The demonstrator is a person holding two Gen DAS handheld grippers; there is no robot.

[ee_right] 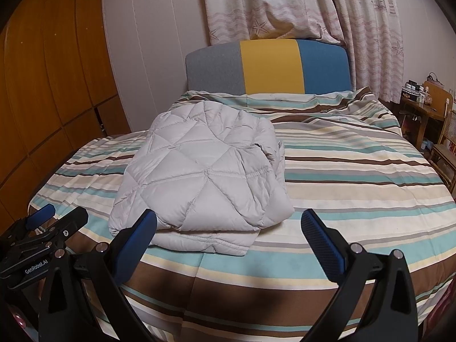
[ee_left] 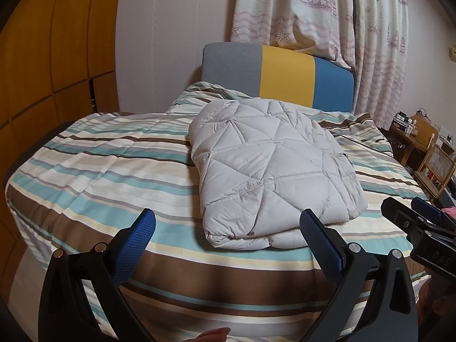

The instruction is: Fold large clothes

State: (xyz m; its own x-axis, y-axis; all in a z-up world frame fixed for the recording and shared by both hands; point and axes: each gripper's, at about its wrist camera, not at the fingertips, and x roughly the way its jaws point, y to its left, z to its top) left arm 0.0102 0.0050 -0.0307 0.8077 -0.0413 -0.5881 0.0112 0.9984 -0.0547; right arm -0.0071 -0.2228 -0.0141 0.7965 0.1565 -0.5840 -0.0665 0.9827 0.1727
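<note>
- left black plastic two-finger gripper (ee_left: 226,228): blue textured pads (ee_left: 134,245), silver round screws
- right black plastic two-finger gripper (ee_right: 228,229): same build, white "DAS" lettering
- bare skin at fingertip (ee_left: 215,334)

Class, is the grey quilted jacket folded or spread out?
Folded: the jacket lies as a compact bundle on the bed, layered edges showing at its near end.

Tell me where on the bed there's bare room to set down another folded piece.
Free: striped cover right of the folded quilted jacket, toward the chairs; also the strip left of it, toward the wooden wardrobe. Crowded: the near edge, where both open tongs hover.
</note>
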